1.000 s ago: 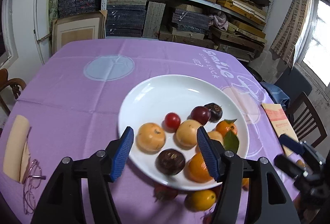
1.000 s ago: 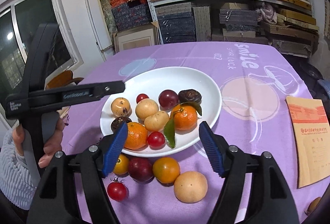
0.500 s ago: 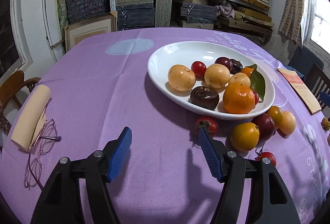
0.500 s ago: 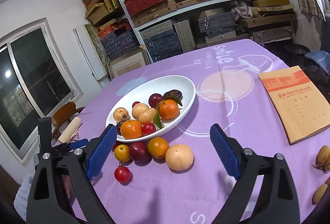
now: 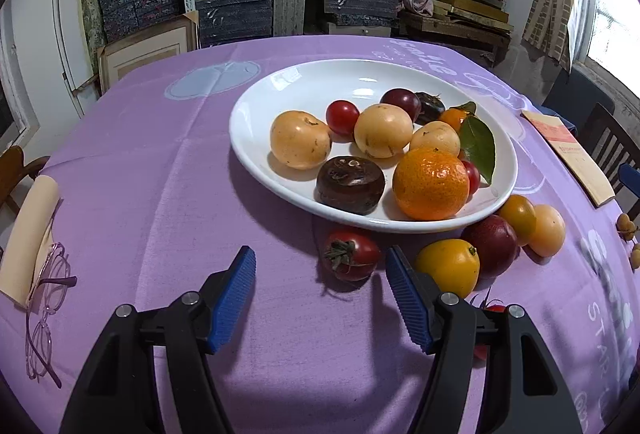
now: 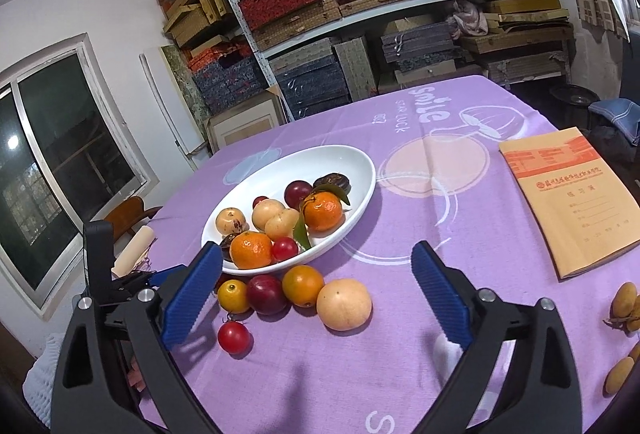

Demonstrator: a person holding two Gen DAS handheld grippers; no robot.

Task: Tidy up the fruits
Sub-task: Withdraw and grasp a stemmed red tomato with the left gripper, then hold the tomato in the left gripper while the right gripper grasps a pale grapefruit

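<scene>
A white oval plate on the purple cloth holds several fruits: oranges, yellow fruits, plums, red tomatoes. Loose fruits lie in front of it: a red tomato, a yellow-orange fruit, a dark plum, a pale round fruit and a small tomato. My left gripper is open and empty, low over the cloth just short of the red tomato. My right gripper is open and empty, held above the loose fruits.
A roll of paper and glasses lie at the left edge. An orange notebook lies at the right, with small yellow fruits near it. Shelves of boxes stand behind the table.
My left gripper has pulled back from over the plate and dropped low, then edged toward the red tomato. My right gripper has drawn back and risen. Both stay open.
</scene>
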